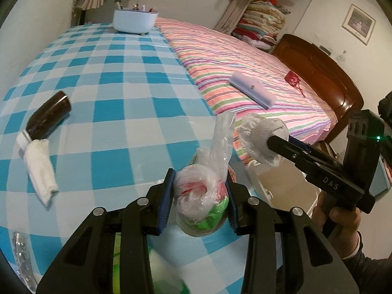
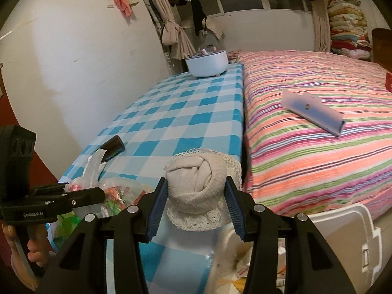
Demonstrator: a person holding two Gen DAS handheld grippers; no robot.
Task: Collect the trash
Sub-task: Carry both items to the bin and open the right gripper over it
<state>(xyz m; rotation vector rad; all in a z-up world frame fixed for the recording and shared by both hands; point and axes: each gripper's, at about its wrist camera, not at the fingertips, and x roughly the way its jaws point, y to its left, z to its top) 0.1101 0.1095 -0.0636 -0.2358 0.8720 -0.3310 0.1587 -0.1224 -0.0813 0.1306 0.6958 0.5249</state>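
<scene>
My left gripper [image 1: 199, 196] is shut on a crumpled clear plastic bag [image 1: 203, 186] with red and green inside, held over the near edge of the checked table [image 1: 117, 93]. My right gripper [image 2: 194, 202] is shut on a rolled cream lace-trimmed cloth [image 2: 196, 181]; in the left wrist view that cloth [image 1: 262, 134] shows to the right of the bag, past the table edge. The left gripper and its bag [image 2: 85, 178] show at the left in the right wrist view. A white bin [image 2: 343, 232] stands below between table and bed.
On the table lie a brown bottle [image 1: 49, 116], a folded white tissue [image 1: 40, 171] and a clear wrapper [image 1: 20, 252]. A white tub [image 1: 134, 20] stands at the far end. A striped bed [image 2: 318, 122] with a lilac box [image 2: 313, 112] lies to the right.
</scene>
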